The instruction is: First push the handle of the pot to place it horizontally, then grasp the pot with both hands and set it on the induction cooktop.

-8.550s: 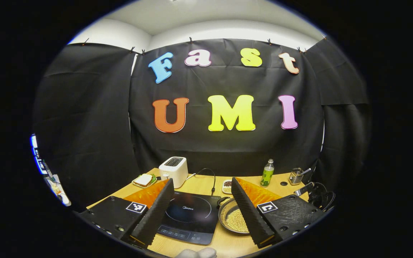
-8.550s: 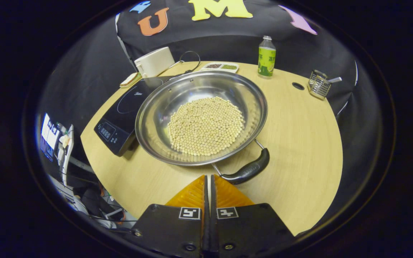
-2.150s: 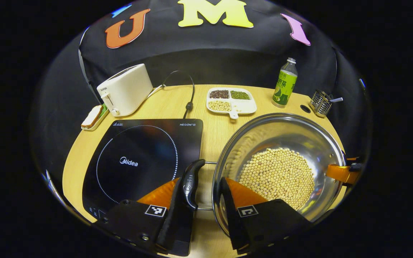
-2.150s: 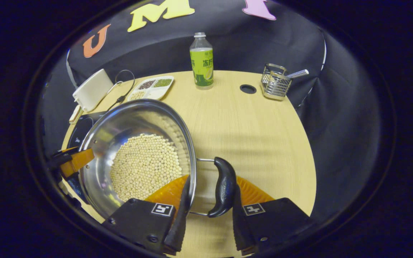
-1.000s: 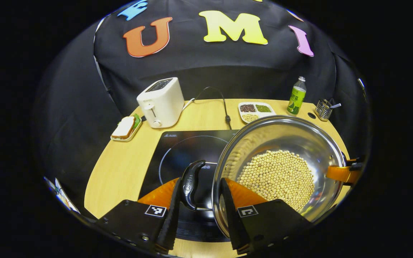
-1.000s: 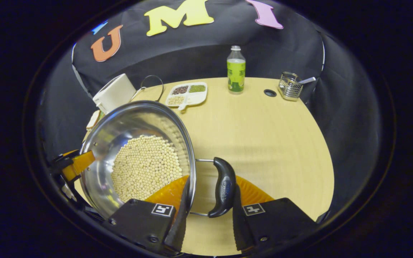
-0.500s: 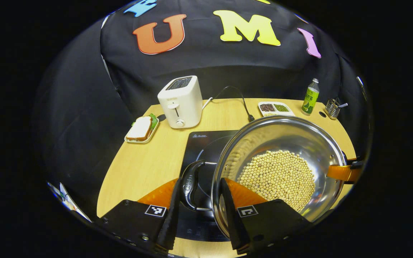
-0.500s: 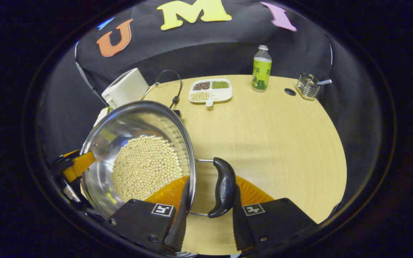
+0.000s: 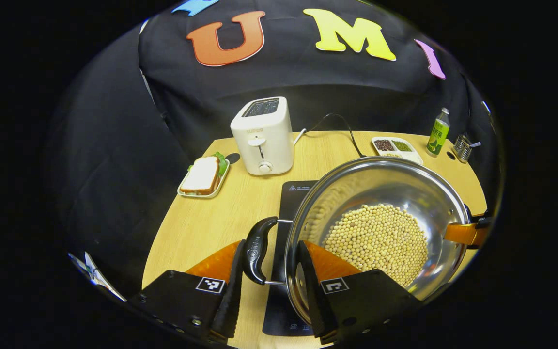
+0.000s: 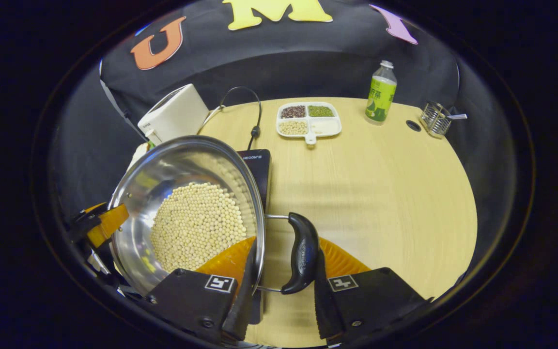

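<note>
The steel pot holds a bed of pale soybeans and sits over the right part of the black induction cooktop, covering most of it; whether it rests on the glass or hangs above it cannot be told. In the left gripper view the left gripper is closed on the pot's left side, one finger outside the black left handle and the other inside the rim. In the right gripper view the right gripper clamps the opposite side the same way, one finger inside the rim and the other outside the black right handle (each view also shows the other gripper at the pot's far rim).

On the wooden table beyond: a white toaster, a sandwich on a small tray to its left, a divided dish of grains, a green bottle and a wire holder at the far right.
</note>
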`<move>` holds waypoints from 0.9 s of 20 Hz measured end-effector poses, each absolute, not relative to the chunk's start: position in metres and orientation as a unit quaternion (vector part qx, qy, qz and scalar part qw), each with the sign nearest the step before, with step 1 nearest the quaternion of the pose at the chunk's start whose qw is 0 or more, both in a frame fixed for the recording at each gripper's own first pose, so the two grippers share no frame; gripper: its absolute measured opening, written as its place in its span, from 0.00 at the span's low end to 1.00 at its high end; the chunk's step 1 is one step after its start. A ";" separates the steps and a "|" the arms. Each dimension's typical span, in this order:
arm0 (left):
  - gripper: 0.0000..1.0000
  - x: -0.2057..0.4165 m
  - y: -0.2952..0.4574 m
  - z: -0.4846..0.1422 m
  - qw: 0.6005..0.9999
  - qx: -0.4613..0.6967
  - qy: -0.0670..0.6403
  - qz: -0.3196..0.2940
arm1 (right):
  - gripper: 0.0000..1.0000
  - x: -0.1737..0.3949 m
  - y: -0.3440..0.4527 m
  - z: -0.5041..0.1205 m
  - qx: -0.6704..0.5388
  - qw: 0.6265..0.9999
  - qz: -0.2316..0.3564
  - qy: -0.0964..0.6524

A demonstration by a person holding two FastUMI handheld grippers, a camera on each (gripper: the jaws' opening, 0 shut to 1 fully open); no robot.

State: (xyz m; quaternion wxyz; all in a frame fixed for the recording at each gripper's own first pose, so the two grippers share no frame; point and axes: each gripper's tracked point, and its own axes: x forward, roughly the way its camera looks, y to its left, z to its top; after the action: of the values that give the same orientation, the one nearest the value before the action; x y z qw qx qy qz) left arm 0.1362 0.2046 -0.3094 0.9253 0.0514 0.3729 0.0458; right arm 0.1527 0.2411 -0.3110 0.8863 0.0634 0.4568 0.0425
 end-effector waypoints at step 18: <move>0.57 0.157 0.210 -0.328 0.923 0.054 0.380 0.028 | 0.56 0.164 0.247 -0.320 0.060 0.887 0.014 0.457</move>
State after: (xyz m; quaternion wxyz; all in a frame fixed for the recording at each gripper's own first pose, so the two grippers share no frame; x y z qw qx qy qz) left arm 0.1574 0.2098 -0.3282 0.9231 0.0539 0.3797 0.0276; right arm 0.1639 0.2467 -0.3195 0.8872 0.0601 0.4573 0.0140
